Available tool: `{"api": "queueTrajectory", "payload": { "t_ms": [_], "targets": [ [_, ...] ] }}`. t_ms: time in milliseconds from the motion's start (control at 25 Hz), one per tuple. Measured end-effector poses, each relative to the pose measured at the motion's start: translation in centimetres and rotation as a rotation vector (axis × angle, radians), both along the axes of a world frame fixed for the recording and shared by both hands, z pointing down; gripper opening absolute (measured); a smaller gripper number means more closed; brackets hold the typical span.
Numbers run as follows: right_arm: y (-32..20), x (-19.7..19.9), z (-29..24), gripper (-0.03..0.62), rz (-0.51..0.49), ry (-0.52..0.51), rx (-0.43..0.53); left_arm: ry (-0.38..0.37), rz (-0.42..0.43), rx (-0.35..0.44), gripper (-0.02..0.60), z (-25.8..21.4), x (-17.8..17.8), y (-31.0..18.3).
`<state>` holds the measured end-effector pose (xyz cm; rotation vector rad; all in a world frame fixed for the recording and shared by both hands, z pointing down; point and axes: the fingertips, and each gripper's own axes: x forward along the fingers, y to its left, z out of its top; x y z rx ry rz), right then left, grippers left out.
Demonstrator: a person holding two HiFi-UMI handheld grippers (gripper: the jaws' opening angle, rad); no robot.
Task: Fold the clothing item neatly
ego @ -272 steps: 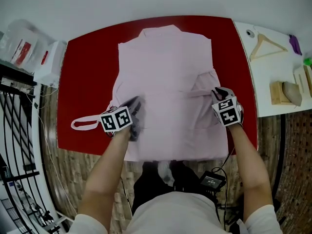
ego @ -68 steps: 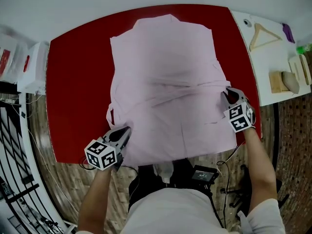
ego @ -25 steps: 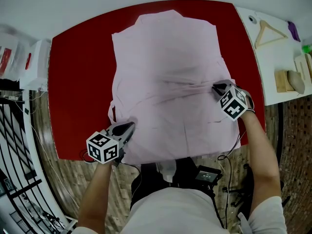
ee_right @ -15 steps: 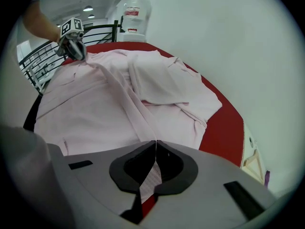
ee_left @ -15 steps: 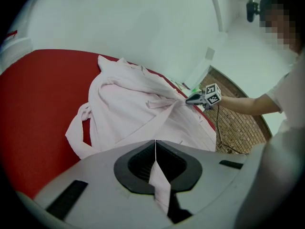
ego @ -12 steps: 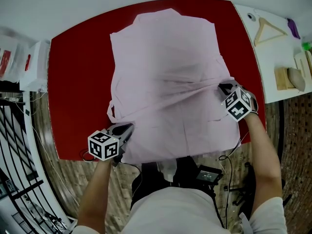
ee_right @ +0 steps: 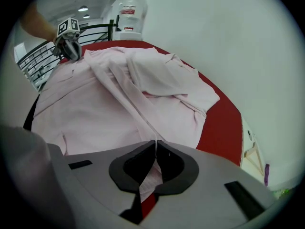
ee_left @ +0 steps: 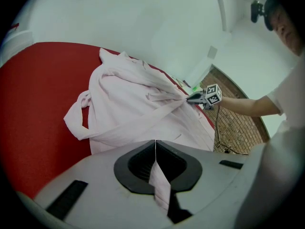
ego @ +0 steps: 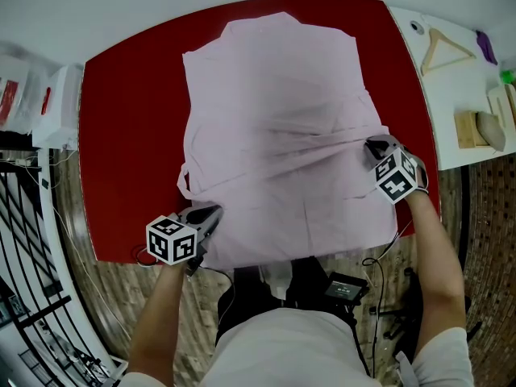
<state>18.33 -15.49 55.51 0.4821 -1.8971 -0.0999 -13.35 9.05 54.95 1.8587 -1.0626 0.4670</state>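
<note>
The pink garment [ego: 274, 103] lies spread on the red counter [ego: 129, 111], collar toward 12 o'clock, hem reaching the counter's edge at 6 o'clock. Your left tool [ego: 211, 214] is clamped on the hem corner at 7 o'clock. Your right tool [ego: 373, 144] is clamped on a fabric band [ego: 306, 153] at the 3 o'clock edge, and the band runs taut across the body. Assessment: the sides appear turned inward, so the task is at an early stage. The garment lies at full length; the lengthwise folds and the loose loop [ego: 184, 185] at 8 o'clock are outstanding.
</note>
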Motion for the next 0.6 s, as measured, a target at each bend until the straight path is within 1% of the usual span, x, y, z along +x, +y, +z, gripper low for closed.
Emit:
{"api": "queueTrajectory", "payload": {
  "t_ms": [160,360,480,600],
  "targets": [
    [-0.1,0.1,-0.1,0.021,0.030,-0.004,0.005,0.008,-0.009,0.012,0.006,-0.3,0.0,0.1],
    [-0.5,0.6,-0.3,0.021,0.068,0.022,0.047,-0.004,-0.040,0.019,0.006,-0.5,-0.5,0.5],
    [-0.4,1.1,-0.2,0.021,0.091,0.013,0.040,-0.018,-0.058,0.021,0.006,-0.6,-0.4,0.6],
    [-0.4,1.2,-0.2,0.021,0.088,-0.004,0.039,-0.024,-0.074,0.025,0.006,-0.6,-0.3,0.6]
  ]
}}
